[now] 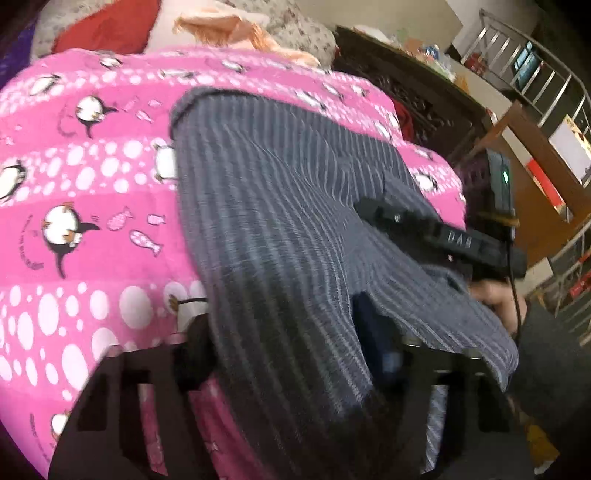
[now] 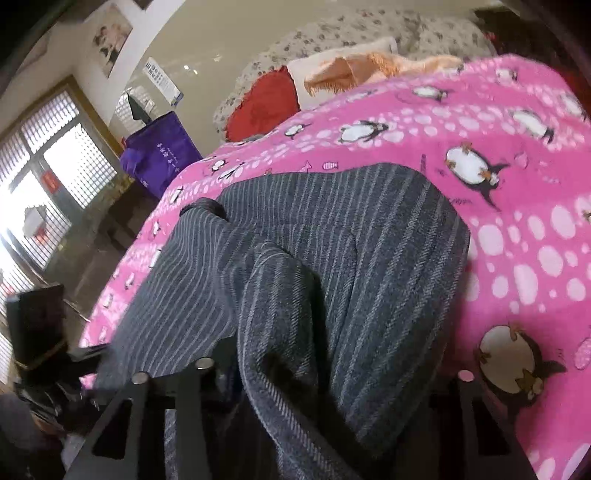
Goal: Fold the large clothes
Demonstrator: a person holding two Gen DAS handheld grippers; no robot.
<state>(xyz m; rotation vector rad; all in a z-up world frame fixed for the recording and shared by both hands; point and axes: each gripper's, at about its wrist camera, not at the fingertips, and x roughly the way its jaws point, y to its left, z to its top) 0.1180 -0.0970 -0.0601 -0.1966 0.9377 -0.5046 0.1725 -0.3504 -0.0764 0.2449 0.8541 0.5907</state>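
Note:
A dark grey garment with thin pale stripes (image 1: 280,192) lies on a pink penguin-print blanket (image 1: 92,177) on a bed. My left gripper (image 1: 288,343) is at the garment's near end. Cloth fills the whole gap between its two fingers, so it is shut on the fabric. The right gripper's black housing (image 1: 454,240) rests on the garment's right side, with a hand behind it. In the right wrist view a raised fold of the garment (image 2: 288,295) runs between the fingers of my right gripper (image 2: 340,373), which is shut on it. The cloth hides the right finger's tip. The picture is blurred.
At the head of the bed lie a red pillow (image 2: 262,103), a peach fringed cloth (image 2: 369,66) and floral bedding (image 2: 351,29). A purple bag (image 2: 159,155) and a window (image 2: 44,173) stand left of the bed. A dark carved headboard (image 1: 406,96) and a metal railing (image 1: 535,70) are to the right.

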